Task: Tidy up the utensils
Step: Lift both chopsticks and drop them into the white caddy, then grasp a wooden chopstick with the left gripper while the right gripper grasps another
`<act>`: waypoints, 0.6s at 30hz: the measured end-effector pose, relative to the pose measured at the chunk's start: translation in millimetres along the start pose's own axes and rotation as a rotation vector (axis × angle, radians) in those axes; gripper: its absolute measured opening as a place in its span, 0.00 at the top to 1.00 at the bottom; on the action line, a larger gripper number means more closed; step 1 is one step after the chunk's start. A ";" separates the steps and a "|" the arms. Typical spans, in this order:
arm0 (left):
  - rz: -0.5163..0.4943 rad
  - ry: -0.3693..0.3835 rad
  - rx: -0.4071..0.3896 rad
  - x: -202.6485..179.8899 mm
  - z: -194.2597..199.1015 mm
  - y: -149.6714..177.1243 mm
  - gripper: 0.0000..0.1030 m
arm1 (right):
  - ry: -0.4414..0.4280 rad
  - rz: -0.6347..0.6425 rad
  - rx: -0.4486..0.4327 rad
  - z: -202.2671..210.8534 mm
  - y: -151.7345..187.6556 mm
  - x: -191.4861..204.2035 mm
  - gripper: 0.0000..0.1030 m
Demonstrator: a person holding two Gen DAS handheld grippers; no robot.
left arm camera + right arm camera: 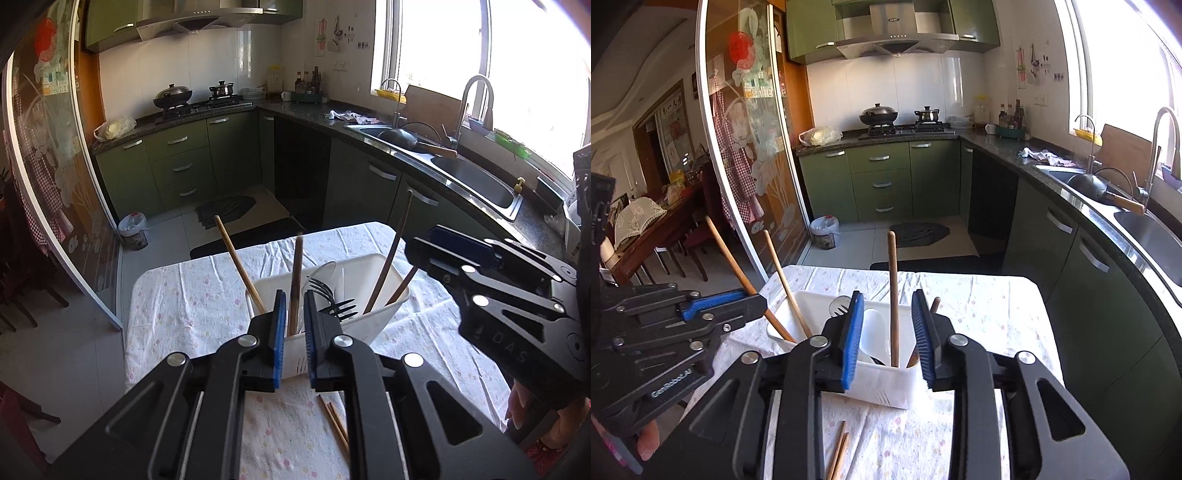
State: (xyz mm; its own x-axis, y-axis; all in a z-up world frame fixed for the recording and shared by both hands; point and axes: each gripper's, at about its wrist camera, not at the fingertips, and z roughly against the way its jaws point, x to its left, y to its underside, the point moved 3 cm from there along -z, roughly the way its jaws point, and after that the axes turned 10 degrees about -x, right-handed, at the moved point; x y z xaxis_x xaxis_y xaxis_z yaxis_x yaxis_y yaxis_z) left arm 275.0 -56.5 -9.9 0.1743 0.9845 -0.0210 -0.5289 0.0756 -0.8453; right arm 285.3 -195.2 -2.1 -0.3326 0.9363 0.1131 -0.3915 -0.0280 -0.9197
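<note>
A white utensil basket (373,317) (886,384) stands on the cloth-covered table (192,299). It holds several upright wooden chopsticks (295,280) (893,295), black forks (332,299) and a white spoon (875,332). My left gripper (294,306) hovers over the basket's near edge, its jaws a narrow gap apart around one chopstick without clear contact. My right gripper (886,314) is open just above the basket, with a chopstick standing between its jaws. Two loose chopsticks (336,424) (838,454) lie on the cloth in front of the basket.
The table's far edge (923,271) faces green kitchen cabinets (882,181). A counter with a steel sink (476,181) runs along the right. A glass sliding door (746,147) is at the left. A small bin (133,229) sits on the floor.
</note>
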 end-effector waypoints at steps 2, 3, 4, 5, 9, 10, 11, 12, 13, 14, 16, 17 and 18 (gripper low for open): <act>0.017 0.008 0.011 2.1 5.0 4.3 0.82 | -0.019 -0.004 -0.023 22.2 3.5 1.8 0.71; 0.023 0.010 0.017 2.6 7.4 7.3 0.82 | -0.031 -0.004 -0.022 33.1 8.0 3.5 0.71; 0.029 0.014 0.025 2.5 10.7 11.2 0.81 | -0.046 -0.003 -0.012 42.4 15.0 5.6 0.69; 0.040 0.020 0.036 2.5 14.1 16.7 0.80 | -0.059 -0.001 0.002 49.7 24.5 7.4 0.65; 0.074 0.084 0.141 -6.0 18.2 58.4 0.74 | -0.088 -0.021 0.085 66.4 76.1 4.9 0.61; 0.083 0.109 0.185 -9.7 15.6 74.1 0.74 | -0.093 -0.038 0.106 67.8 88.9 1.8 0.61; 0.099 0.137 0.232 -14.6 11.4 90.2 0.75 | -0.097 -0.055 0.126 68.2 100.1 -1.7 0.61; 0.115 0.162 0.280 -18.2 6.8 106.2 0.74 | -0.099 -0.072 0.146 67.6 109.9 -5.7 0.61; 0.127 0.178 0.327 -22.7 1.9 121.5 0.75 | -0.099 -0.089 0.159 67.5 120.3 -9.6 0.61; 0.136 0.190 0.368 -26.2 -2.1 135.8 0.75 | -0.096 -0.106 0.170 67.1 127.8 -13.8 0.61; 0.150 0.193 0.420 -31.0 -7.9 159.7 0.75 | -0.094 -0.134 0.192 65.8 141.2 -21.5 0.61; 0.151 0.183 0.431 -32.2 -10.3 166.7 0.75 | -0.094 -0.148 0.198 65.6 145.8 -24.9 0.61; 0.147 0.173 0.437 -33.5 -12.7 172.1 0.75 | -0.095 -0.156 0.202 66.0 149.1 -27.7 0.61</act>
State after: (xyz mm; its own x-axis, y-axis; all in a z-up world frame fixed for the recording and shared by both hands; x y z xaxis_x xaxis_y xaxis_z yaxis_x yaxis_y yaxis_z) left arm 188.7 -78.5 -161.4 0.1877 0.9516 -0.2433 -0.8507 0.0336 -0.5246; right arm 179.5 -248.4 -117.6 -0.3298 0.8981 0.2910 -0.6041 0.0361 -0.7961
